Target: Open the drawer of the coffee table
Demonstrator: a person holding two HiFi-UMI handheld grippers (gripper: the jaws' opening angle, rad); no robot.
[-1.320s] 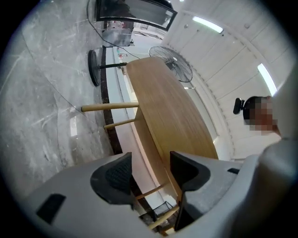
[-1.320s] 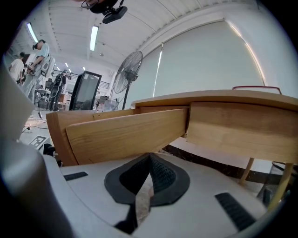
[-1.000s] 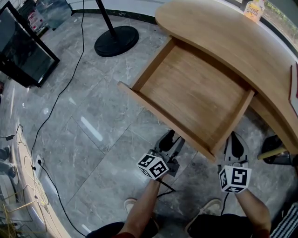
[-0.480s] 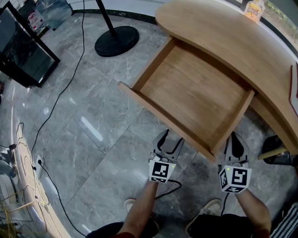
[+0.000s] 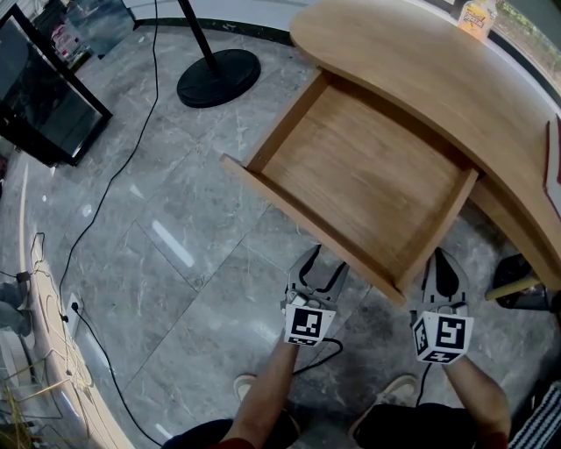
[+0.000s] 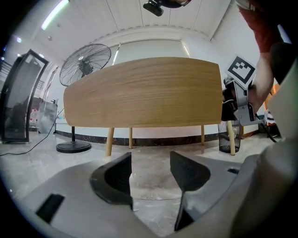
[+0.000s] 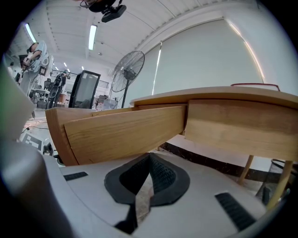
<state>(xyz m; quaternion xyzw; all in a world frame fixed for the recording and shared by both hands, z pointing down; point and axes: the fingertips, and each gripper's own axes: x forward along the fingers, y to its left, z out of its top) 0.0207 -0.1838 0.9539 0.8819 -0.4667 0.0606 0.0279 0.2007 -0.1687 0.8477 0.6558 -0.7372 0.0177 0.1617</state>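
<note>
The wooden coffee table (image 5: 438, 79) curves across the upper right of the head view. Its drawer (image 5: 359, 175) stands pulled far out and is empty. My left gripper (image 5: 323, 263) is open, low over the floor just in front of the drawer's front panel (image 5: 298, 219), not touching it. In the left gripper view that panel (image 6: 139, 93) fills the middle beyond the open jaws of my left gripper (image 6: 150, 158). My right gripper (image 5: 444, 263) is shut and empty beside the drawer's right corner. In the right gripper view the drawer's side (image 7: 121, 135) sits just above my right gripper (image 7: 149, 160).
A fan's black round base (image 5: 219, 77) stands on the grey marble floor left of the table. A black cabinet (image 5: 44, 101) is at far left, with cables (image 5: 105, 193) trailing across the floor. A bottle (image 5: 478, 17) stands on the tabletop. A dark bin (image 5: 517, 276) sits under the table's right end.
My left gripper has rolled level from a tilted pose and shifted slightly right and back. The drawer and the right gripper have stayed still.
</note>
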